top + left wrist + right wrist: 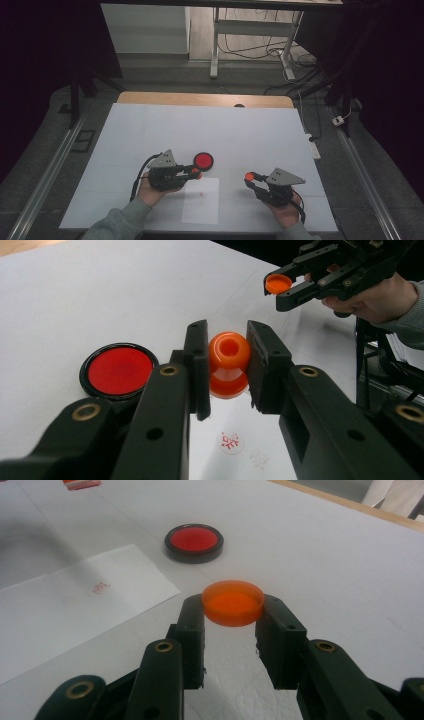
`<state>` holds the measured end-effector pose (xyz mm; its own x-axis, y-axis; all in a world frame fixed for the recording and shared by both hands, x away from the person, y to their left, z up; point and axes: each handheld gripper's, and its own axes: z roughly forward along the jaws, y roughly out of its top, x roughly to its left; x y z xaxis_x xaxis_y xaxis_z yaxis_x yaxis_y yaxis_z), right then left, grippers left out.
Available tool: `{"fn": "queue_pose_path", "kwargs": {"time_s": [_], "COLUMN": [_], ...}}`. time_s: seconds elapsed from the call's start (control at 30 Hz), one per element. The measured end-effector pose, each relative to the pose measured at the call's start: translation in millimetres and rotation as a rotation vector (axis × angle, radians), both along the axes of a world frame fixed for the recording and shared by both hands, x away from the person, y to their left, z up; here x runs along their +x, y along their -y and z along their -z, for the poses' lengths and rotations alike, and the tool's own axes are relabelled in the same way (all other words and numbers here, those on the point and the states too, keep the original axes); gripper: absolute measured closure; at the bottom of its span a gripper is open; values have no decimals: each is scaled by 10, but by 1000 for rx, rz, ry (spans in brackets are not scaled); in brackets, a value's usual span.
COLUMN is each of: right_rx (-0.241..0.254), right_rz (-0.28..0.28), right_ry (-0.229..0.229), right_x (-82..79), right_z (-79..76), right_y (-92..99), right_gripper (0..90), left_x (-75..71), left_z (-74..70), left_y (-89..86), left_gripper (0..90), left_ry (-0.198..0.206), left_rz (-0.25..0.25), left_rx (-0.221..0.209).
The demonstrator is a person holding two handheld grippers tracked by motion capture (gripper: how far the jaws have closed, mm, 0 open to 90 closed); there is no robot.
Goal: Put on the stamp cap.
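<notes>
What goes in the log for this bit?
left gripper: holds orange stamp | right gripper: holds orange cap | red ink pad: open on table

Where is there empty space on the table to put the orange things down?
The white table is bare along its whole far half, beyond the red ink pad, and in the gap between the sheet of paper and the right claw. It is crowded around the left claw, close beside the pad and paper.

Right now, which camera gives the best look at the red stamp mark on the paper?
The left gripper view: the stamp mark sits close, just below the jaws, its round outline clear. The right gripper view shows it as a faint smudge on the paper; the high view shows a tiny dot.
</notes>
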<state>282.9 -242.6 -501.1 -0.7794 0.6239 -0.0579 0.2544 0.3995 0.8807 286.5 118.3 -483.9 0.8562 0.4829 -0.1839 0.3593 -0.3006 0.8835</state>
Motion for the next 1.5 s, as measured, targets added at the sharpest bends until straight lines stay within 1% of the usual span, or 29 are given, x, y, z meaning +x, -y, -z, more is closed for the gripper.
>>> {"fn": "queue_pose_path", "kwargs": {"time_s": [0.07, 0.2, 0.3, 0.4, 0.5, 0.53, 0.67, 0.9, 0.93, 1.2, 1.23, 1.3, 1.37, 1.4, 1.5], "right_rx": [-7, 0, -13, -9, -21, -8, -21, -21, -28, -32, -40, -27, -42, -36, -38], "right_rz": [-6, -17, -25, -42, -51, -58, -75, -103, -104, -131, -131, -141, -145, -149, -158], "right_ry": [0, 0, 0, -1, 0, -1, -8, -11, -10, -10, -8, -9, -9, -13, -9], "right_x": [4, 15, 12, 13, 15, 18, 17, 17, 15, 8, 7, 9, 7, 5, 0], "right_z": [0, 2, 3, 17, 24, 33, 44, 51, 52, 78, 76, 87, 87, 91, 93], "right_y": [-25, -88, -141, -199, -251, -272, -341, -468, -486, -609, -620, -648, -671, -682, -723], "right_gripper": [645, 645, 645, 645, 645, 645, 645, 645, 644, 644, 644, 644, 644, 644, 644], "left_x": [2, 1, 1, 2, 4, 5, 6, 11, 10, 5, 5, 3, 2, 2, -3], "left_z": [4, 7, 8, 10, 12, 13, 16, 23, 22, 20, 19, 18, 18, 17, 15], "left_y": [7, 17, 21, 24, 24, 26, 33, 46, 49, 60, 60, 63, 68, 70, 82], "left_gripper": [724, 724, 724, 724, 725, 724, 725, 725, 724, 725, 725, 724, 724, 724, 725], "left_ry": [0, -2, -3, -3, -5, -6, -6, -8, -8, -11, -12, -11, -11, -12, -15], "left_rz": [3, 4, 7, 7, 7, 6, 7, 9, 10, 16, 16, 16, 17, 17, 21], "left_rx": [3, 5, 6, 7, 7, 7, 8, 9, 9, 2, 2, 1, 0, -2, -9]}}
